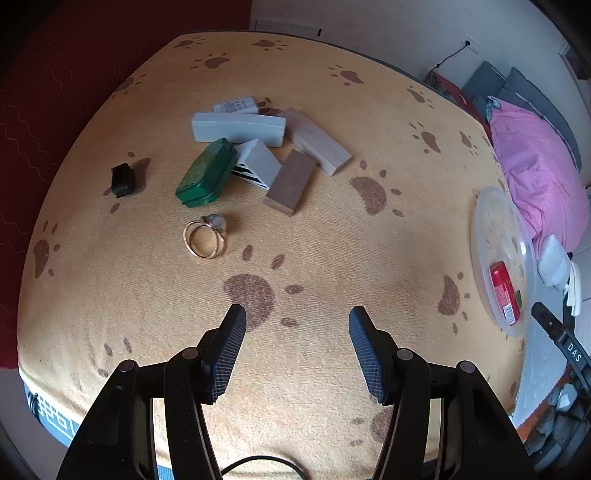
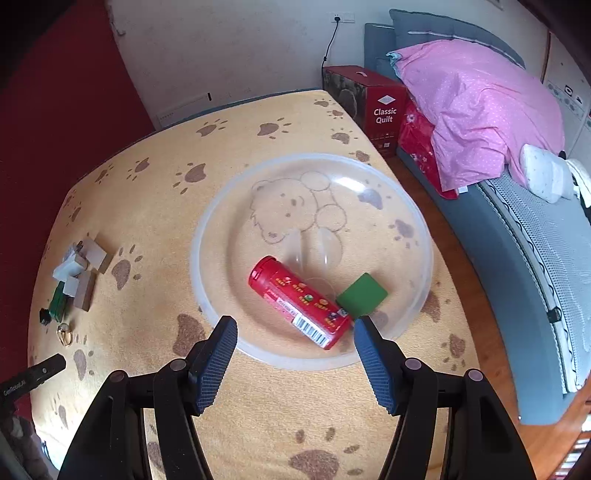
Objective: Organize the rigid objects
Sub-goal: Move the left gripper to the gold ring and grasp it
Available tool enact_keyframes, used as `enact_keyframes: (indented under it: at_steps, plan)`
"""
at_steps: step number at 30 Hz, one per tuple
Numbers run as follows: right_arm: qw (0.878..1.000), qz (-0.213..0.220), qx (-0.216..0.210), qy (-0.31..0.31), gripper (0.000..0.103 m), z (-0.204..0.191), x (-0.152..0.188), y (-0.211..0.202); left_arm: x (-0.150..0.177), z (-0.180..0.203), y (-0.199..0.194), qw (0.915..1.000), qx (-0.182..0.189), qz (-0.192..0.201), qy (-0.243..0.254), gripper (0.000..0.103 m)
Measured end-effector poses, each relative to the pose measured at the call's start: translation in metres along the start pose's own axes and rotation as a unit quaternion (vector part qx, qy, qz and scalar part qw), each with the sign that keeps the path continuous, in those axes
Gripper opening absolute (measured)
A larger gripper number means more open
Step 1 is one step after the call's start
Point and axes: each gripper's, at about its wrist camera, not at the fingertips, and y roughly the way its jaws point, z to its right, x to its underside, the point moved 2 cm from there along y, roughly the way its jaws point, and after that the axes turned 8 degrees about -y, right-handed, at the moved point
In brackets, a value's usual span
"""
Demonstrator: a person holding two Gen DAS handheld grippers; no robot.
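Empty, parted left hand-held gripper (image 1: pixel 297 315) above paw-print cloth (image 1: pixel 332 240), gold ring (image 1: pixel 204 238) and block pile (image 1: pixel 258 147) beyond

You are working over a table covered in a yellow cloth (image 2: pixel 155 206) printed with brown paw prints. Behind it stands a white wall (image 2: pixel 229 48) with a socket (image 2: pixel 337 17) and a black cable hanging down from it. To your left hangs a dark red curtain (image 1: pixel 33 122). To your right, on a wooden floor (image 2: pixel 491 332), a grey-blue bed (image 2: pixel 517 240) holds a pink quilt (image 2: pixel 476 107), with a red "Classic Quilt" box (image 2: pixel 369 99) at its head.
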Motion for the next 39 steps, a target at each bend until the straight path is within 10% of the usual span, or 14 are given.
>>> enact_keyframes:
  at_steps: [16, 39]
  plan:
    - [0.995, -0.026, -0.07, -0.062, 0.069, -0.08, 0.01, 0.009, -0.03, -0.059, 0.008, 0.9991, -0.02, -0.001, -0.038, 0.059]
    - [0.992, -0.063, -0.073, -0.085, 0.069, -0.126, 0.022, 0.017, -0.06, -0.055, 0.051, 0.9981, -0.004, -0.008, 0.061, 0.047]
